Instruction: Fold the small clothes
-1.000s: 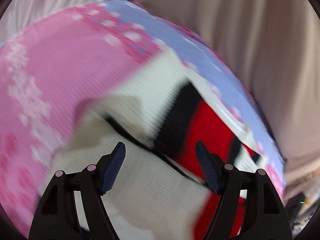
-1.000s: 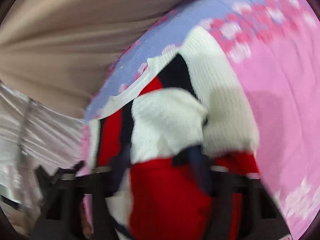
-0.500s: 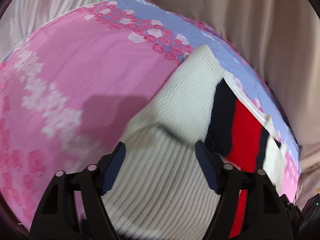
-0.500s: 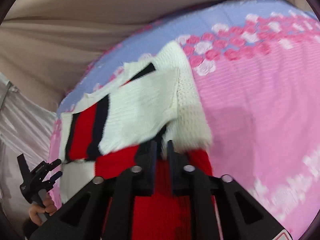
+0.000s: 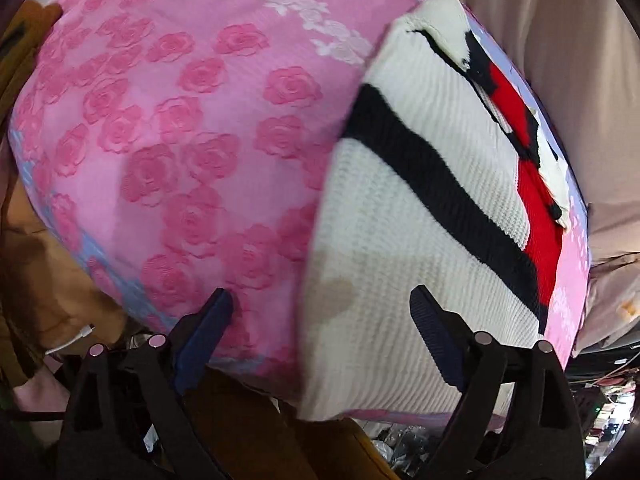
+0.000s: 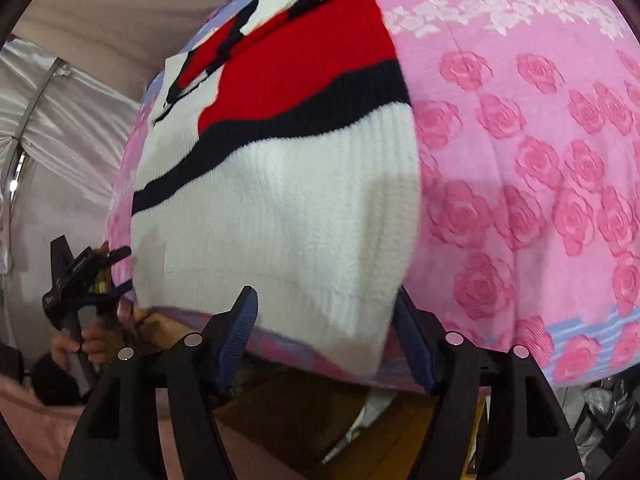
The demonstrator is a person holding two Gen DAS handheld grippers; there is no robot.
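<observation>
A small knitted sweater (image 5: 404,216), white with a black stripe and red panels, lies folded on a pink rose-patterned cloth (image 5: 180,140). Its white ribbed hem reaches the near edge. My left gripper (image 5: 320,320) is open and empty, jaws straddling the hem's left corner from just in front. In the right wrist view the same sweater (image 6: 280,200) fills the middle. My right gripper (image 6: 324,320) is open, one finger at each side of the hem's right corner, not closed on it. The left gripper (image 6: 86,272) shows at the far left, held by a hand.
The cloth (image 6: 540,180) covers a raised surface whose near edge runs just above both grippers. A beige curtain (image 5: 580,80) hangs behind. A silvery sheet (image 6: 60,120) hangs at the left. Brown fabric (image 5: 32,240) and clutter lie below the edge.
My right gripper has let go of the sweater and opened. Both grippers have drawn back to the near edge, and the sweater now lies flat and folded.
</observation>
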